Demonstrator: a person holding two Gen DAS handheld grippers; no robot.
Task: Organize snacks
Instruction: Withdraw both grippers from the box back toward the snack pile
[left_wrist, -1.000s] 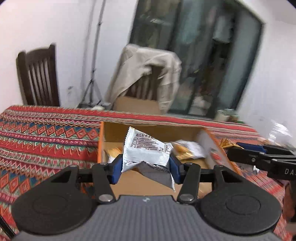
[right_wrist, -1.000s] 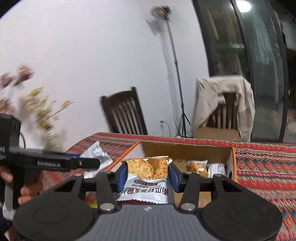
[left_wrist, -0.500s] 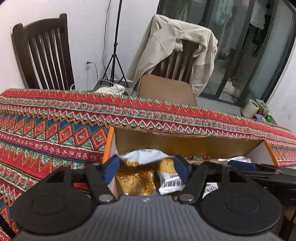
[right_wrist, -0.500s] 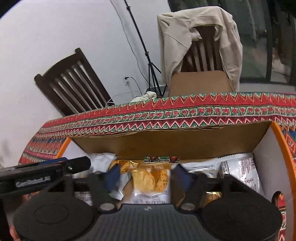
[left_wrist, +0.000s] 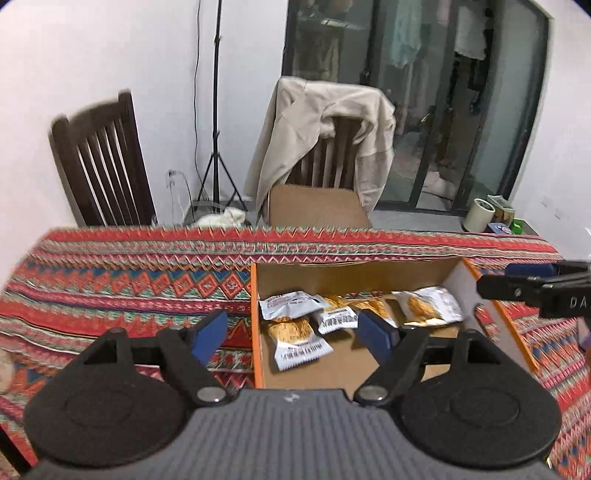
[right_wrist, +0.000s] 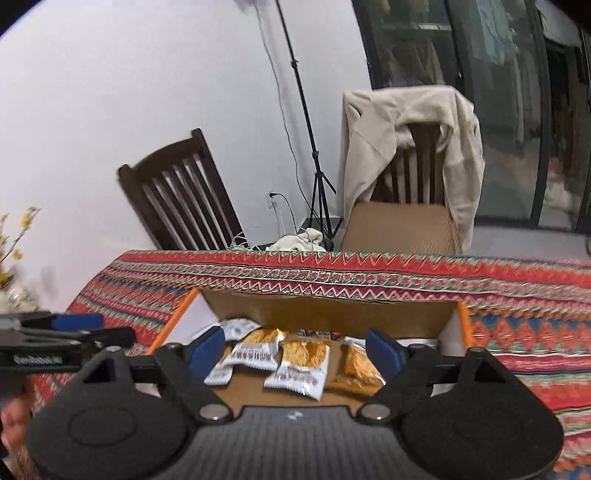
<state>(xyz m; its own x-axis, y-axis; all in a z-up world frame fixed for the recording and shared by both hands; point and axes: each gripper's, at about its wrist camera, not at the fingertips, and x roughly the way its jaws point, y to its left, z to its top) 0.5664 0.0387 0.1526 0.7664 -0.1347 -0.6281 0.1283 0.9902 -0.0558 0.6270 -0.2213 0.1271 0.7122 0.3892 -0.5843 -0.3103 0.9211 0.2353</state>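
Observation:
An open cardboard box (left_wrist: 354, 273) with orange rims sits on the patterned tablecloth and holds several silver snack packets with orange pictures. One packet (left_wrist: 300, 350) lies at the front left of the box and another (left_wrist: 430, 304) at the right. My left gripper (left_wrist: 293, 334) hovers over the box's left part, its jaws opening with nothing gripped. My right gripper (right_wrist: 295, 349) hovers above the same box (right_wrist: 332, 314), jaws opening, with loose packets (right_wrist: 301, 369) lying below it. Each gripper shows in the other's view: the right gripper (left_wrist: 535, 290) and the left gripper (right_wrist: 59, 341).
The tablecloth (left_wrist: 129, 280) covers the table around the box. Behind the table stand a dark wooden chair (left_wrist: 103, 162), a chair draped with a beige jacket (left_wrist: 321, 129) and a tripod (left_wrist: 216, 110). Dried flowers (right_wrist: 14, 240) stand at the left; a hand (right_wrist: 14, 421) shows low left.
A second ago each gripper was shut on a snack packet above the box. Both have let go, the packets lie in the box, and the jaws stand wider.

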